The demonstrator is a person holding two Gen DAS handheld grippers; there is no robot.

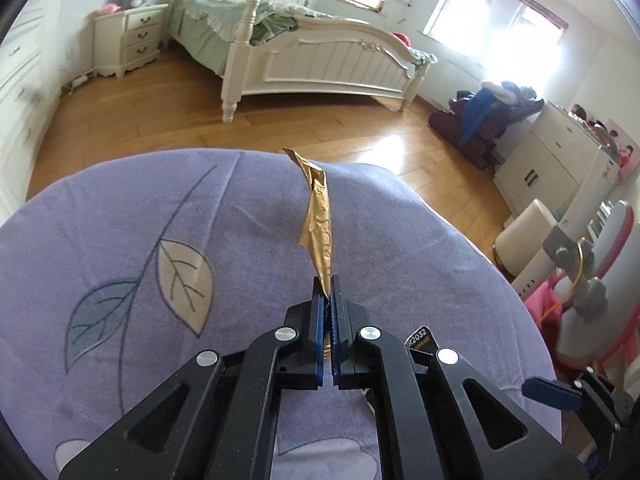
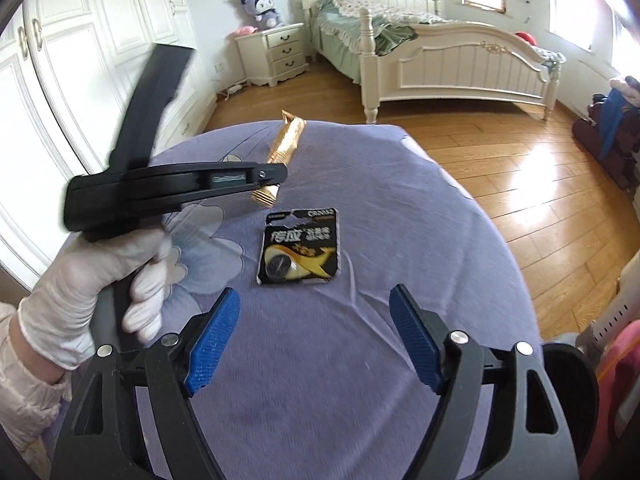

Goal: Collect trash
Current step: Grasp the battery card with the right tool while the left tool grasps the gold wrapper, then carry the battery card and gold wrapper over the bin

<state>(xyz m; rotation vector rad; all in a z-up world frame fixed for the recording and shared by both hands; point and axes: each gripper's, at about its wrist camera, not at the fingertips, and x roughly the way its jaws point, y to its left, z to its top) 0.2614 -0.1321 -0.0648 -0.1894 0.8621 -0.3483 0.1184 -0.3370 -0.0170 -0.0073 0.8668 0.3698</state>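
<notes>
Left wrist view: the gold foil wrapper is clamped in the left gripper over the purple bedspread.

Right wrist view: the right gripper, fingers apart, is poised before the coin-battery card mid-bedspread, likely to be grasped next.

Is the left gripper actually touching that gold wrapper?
Touching. In the left wrist view the left gripper has its blue pads shut on the lower end of the gold wrapper, with no gap visible.

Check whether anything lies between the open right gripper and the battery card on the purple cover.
Nothing visible does. The right gripper is open with only bare purple cover between it and the battery card. The left gripper, shut on the gold wrapper, sits beyond and to the side.
</notes>
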